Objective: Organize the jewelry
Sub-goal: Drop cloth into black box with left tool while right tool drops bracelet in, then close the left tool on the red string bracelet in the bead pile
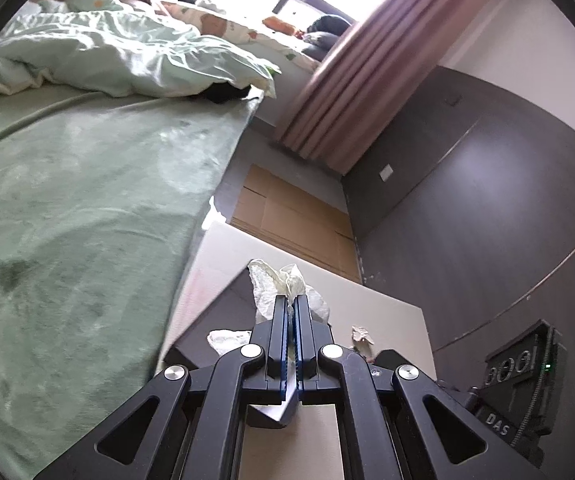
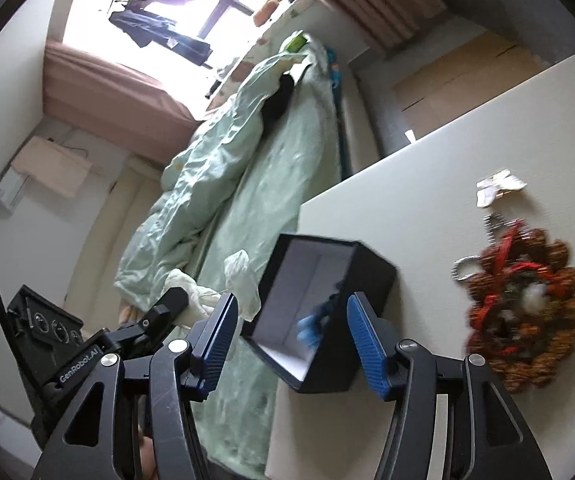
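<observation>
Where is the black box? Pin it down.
In the right wrist view the black box sits open at the white table's near-left edge, left of the beaded bracelet.

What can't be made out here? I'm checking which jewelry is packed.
Right wrist view: blue thing in the black box, blurred.
Right wrist view: brown and red beaded piece, blurred; its type unclear.
Left wrist view: contents of the white wrapper, pinched shut in the left gripper.

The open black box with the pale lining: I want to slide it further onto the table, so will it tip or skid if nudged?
The open black box with the pale lining sits right at the edge of the white table, so a careless push could drop it. Its flat walls look stiff, probably cardboard. It seems nearly empty, so likely light and apt to skid.
</observation>
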